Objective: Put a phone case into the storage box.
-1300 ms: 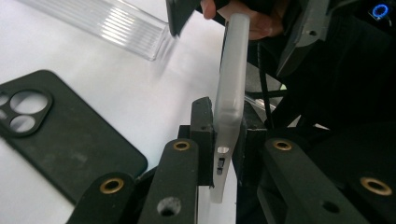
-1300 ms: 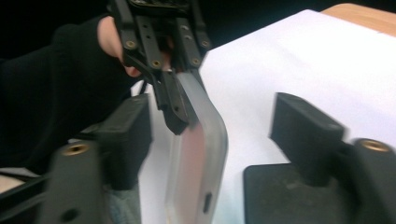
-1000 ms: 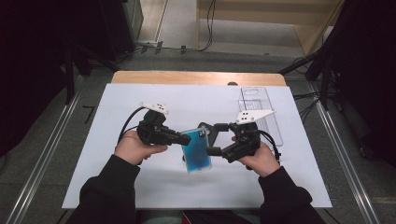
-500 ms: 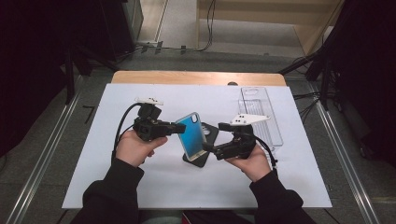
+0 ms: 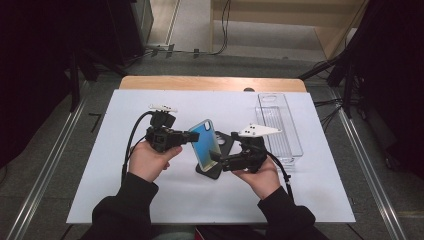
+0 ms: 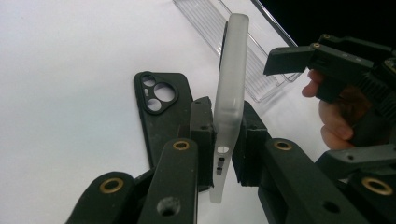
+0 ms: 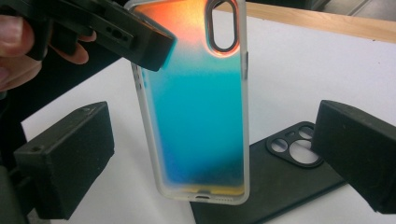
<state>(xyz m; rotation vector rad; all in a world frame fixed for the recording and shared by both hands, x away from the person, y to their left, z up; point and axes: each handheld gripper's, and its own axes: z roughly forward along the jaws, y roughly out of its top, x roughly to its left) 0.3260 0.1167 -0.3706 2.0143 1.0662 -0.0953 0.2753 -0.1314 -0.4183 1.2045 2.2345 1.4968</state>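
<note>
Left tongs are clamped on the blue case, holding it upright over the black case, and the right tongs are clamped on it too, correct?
Not quite. The right tongs are open: in the right gripper view their jaws stand apart on either side of the blue case without touching it. The rest holds: the left tongs are clamped on the case's edge, upright over the black case.

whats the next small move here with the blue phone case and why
Probably close the right gripper on the lower end of the translucent blue-to-orange gradient phone case. The left gripper already clamps its edge and holds it upright above the black phone case, while the right jaws stand open on either side of it, not touching.
</note>
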